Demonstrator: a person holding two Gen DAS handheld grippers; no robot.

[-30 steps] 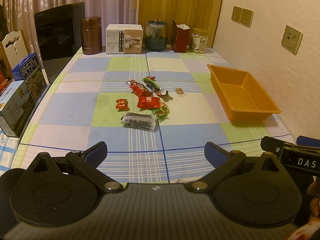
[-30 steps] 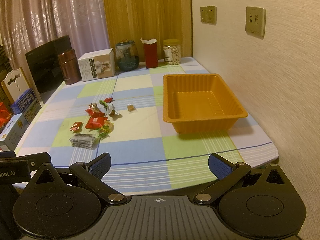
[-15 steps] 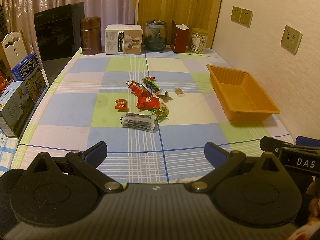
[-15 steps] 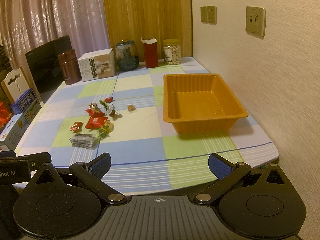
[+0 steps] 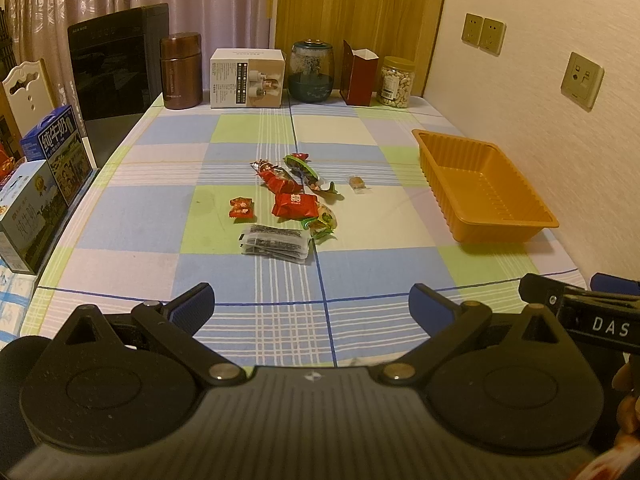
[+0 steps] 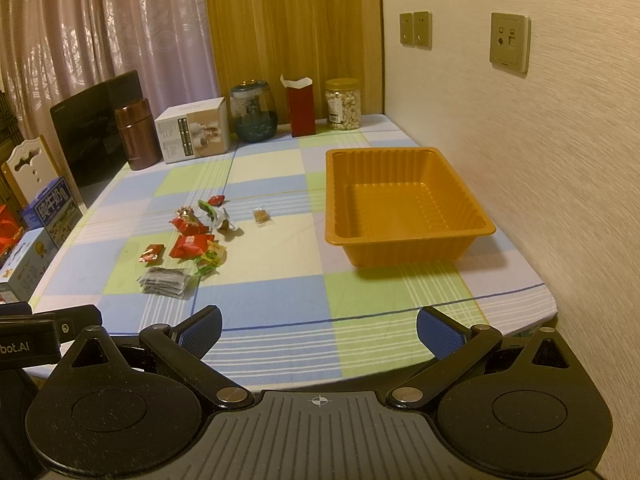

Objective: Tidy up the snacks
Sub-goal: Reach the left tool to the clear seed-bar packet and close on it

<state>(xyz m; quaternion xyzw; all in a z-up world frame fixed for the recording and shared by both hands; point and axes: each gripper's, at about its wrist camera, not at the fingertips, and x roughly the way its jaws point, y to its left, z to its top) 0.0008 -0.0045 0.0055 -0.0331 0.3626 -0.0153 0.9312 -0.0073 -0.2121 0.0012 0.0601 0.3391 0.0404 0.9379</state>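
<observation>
A tablecloth-covered table (image 5: 132, 216) holds a cluster of snack packets (image 5: 294, 204) at its centre. To their right, well apart, a tray (image 5: 486, 196) sits near the wall. Along the far edge stand, left to right, a canister (image 5: 181, 71), box (image 5: 248, 78), jar (image 5: 312, 72), carton (image 5: 359, 73) and nut jar (image 5: 396, 82).

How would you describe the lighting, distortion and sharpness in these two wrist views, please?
Left wrist view: dim, warm yellow light; fisheye bends the table edge; the snack wrappers stay fairly sharp. Right wrist view: same amber cast; the wall smears towards the frame edge; the orange tray casts a soft shadow on the cloth.
</observation>
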